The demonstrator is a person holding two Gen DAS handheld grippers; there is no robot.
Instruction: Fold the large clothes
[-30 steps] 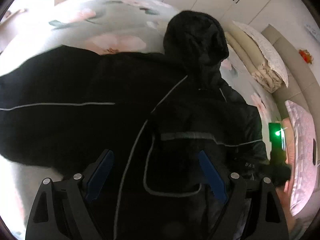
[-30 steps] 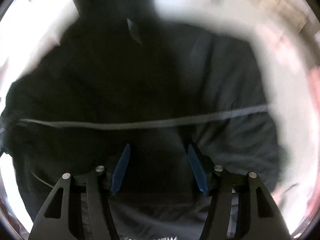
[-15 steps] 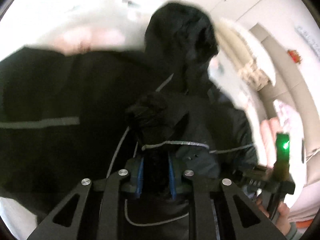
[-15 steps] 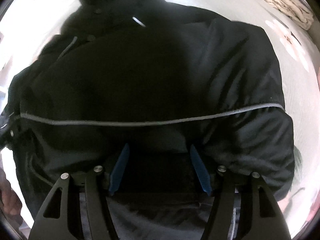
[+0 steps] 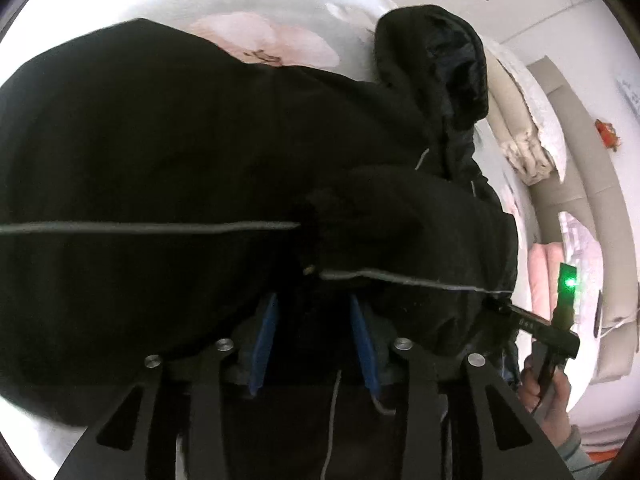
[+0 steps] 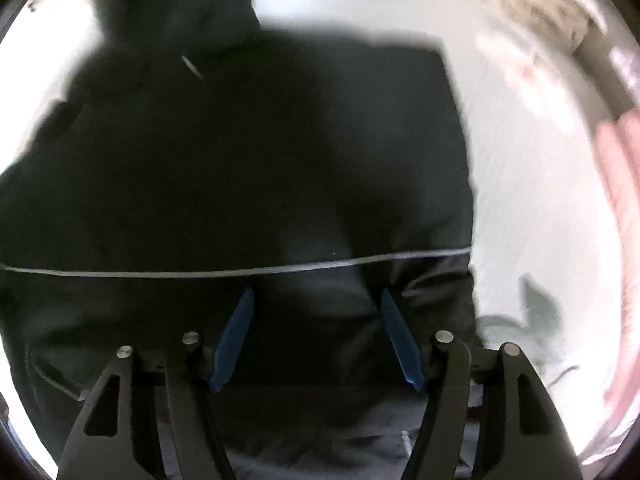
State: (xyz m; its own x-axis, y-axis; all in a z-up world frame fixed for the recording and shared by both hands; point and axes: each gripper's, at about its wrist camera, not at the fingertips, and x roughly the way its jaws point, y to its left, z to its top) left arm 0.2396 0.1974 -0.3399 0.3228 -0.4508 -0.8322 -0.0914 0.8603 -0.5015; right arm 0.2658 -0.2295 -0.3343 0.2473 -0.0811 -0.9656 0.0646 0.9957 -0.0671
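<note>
While flat on bed (image 5: 256,8), black jacket (image 5: 160,160) lies w/ hood (image 5: 432,60) pointing away.

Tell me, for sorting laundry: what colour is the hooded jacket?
Black jacket with thin grey piping; clearest in the left wrist view.

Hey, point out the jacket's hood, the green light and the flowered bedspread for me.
hood (image 5: 440,64), left wrist view, on its dark outer fabric.
green light (image 5: 568,282), left wrist view, on the glowing spot.
flowered bedspread (image 5: 264,40), left wrist view, on a pink blossom.
</note>
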